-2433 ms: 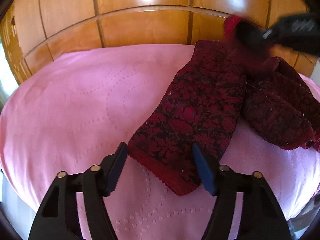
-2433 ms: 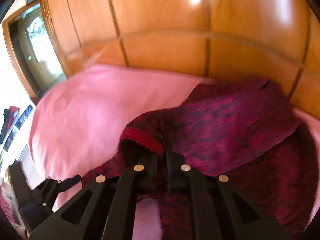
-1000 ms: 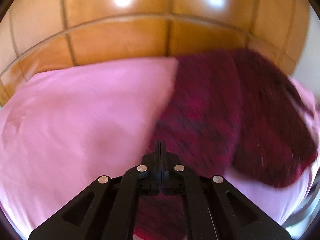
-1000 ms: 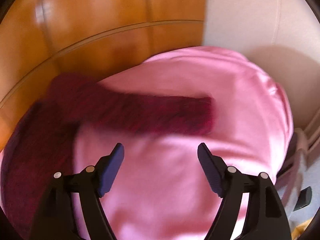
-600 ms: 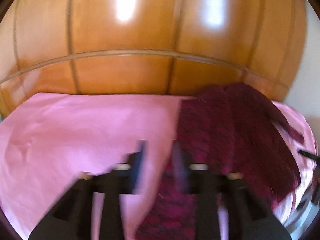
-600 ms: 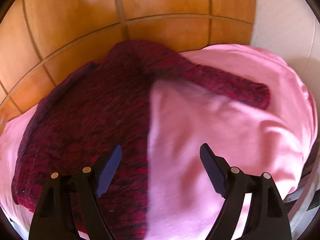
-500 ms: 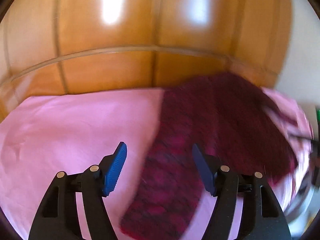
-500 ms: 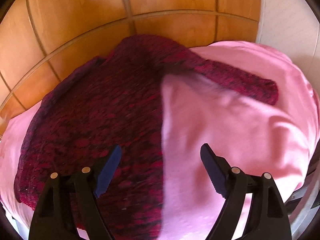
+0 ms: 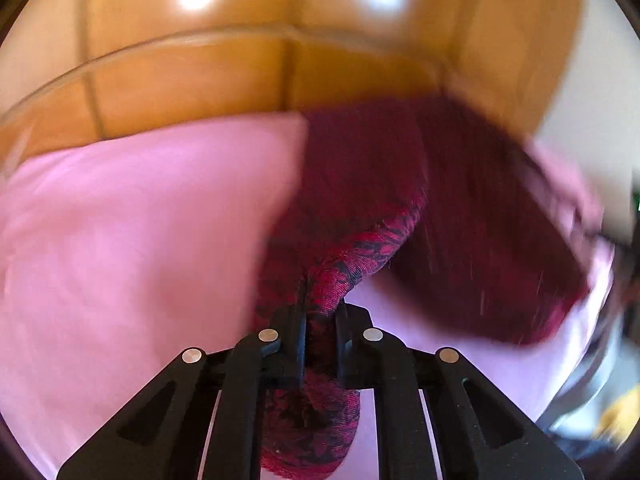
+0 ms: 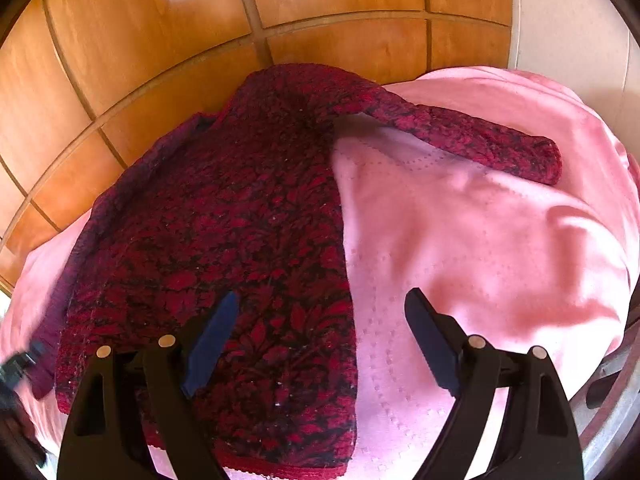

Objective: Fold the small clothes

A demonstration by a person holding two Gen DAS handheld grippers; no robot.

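Observation:
A dark red and black patterned knit sweater lies spread on a pink cloth-covered table. Its right sleeve stretches out flat to the right. My right gripper is open and empty, hovering over the sweater's lower right edge. In the left wrist view my left gripper is shut on the sweater's left sleeve, which is bunched between the jaws and lifted. The sweater body is blurred by motion behind it.
A wooden panelled wall stands right behind the table. A white wall is at the far right. The pink cloth extends left of the sweater. The table's metal rim shows at the lower right.
My left gripper was open half a second ago and has now shut on the left sleeve and lifted it. My right gripper stayed open, shifting slightly over the sweater body.

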